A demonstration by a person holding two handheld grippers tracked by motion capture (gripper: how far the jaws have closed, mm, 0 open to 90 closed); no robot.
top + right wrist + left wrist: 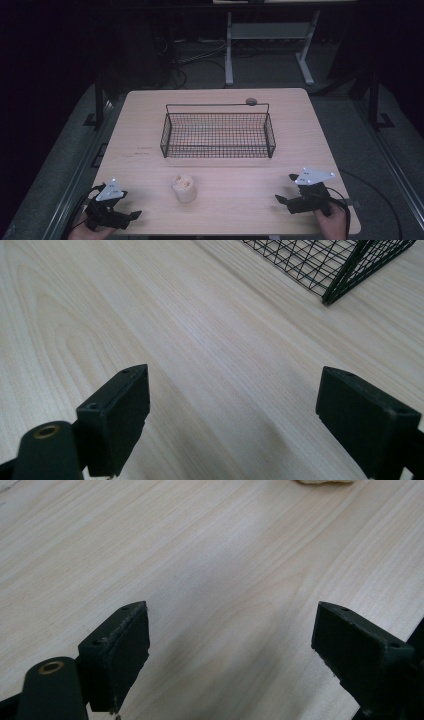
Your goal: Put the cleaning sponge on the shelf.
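A black wire basket (218, 131) stands on the middle of the wooden table (150, 130), and nothing shows inside it. A pale beige lumpy object (183, 188) sits in front of the basket, toward the near edge. My left gripper (131, 216) rests at the near left corner, jaws wide apart over bare wood (230, 650); the beige object's edge (325, 481) peeks in at the top of the left gripper view. At the near right, my right gripper (286, 191) is open with nothing between its jaws (232, 415). A corner of the basket (340, 265) lies ahead of it.
A small round dark disc (251, 101) lies at the far edge behind the basket. Beyond the table stand a white desk frame (270, 40) and loose cables (195, 60) on the dark floor. A cable (370, 195) trails off the right side.
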